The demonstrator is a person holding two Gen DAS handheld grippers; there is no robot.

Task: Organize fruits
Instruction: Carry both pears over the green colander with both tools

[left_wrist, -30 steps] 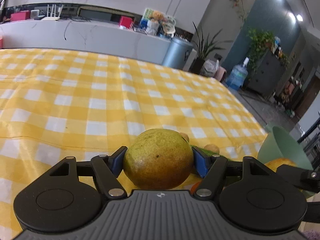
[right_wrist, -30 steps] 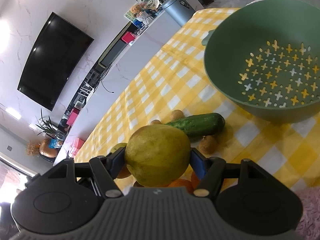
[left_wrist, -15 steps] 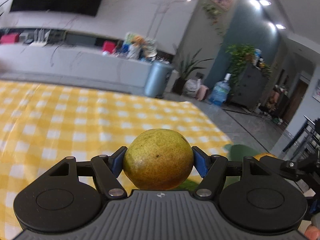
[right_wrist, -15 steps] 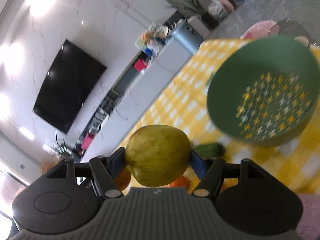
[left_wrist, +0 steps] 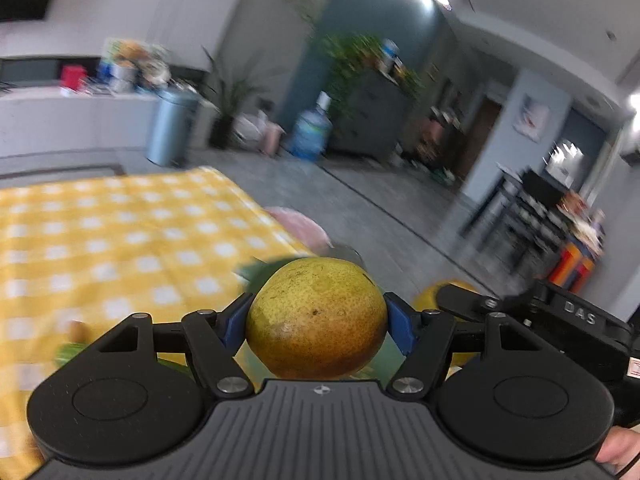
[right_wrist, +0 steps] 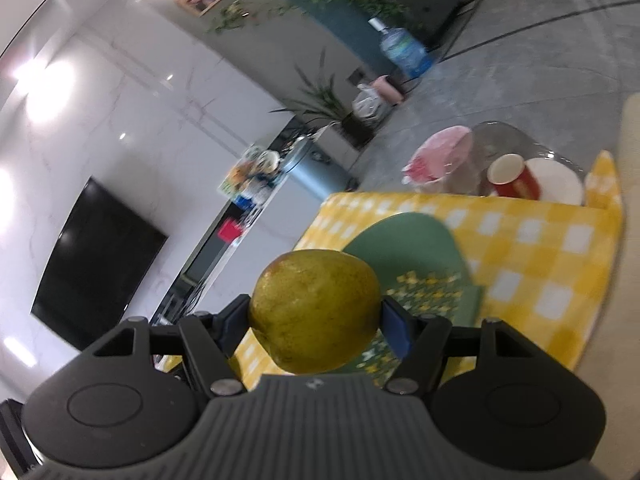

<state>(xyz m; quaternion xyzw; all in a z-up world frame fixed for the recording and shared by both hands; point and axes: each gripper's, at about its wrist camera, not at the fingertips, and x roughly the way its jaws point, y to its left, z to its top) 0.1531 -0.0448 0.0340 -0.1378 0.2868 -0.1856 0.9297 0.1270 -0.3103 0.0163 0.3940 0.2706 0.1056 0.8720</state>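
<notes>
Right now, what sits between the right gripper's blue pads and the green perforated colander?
Only the yellow-green pear, clamped in the right gripper; the green colander lies just beyond it, per the right wrist view.

Motion blur smears the room and the checked bench [left_wrist: 120,240] in both views. The left pear [left_wrist: 316,318] hides most of the green bowl [left_wrist: 260,270]. The right pear [right_wrist: 314,312] covers the bowl's near side [right_wrist: 404,248]. The blue fingers [left_wrist: 396,326] are mostly hidden behind fruit.
</notes>
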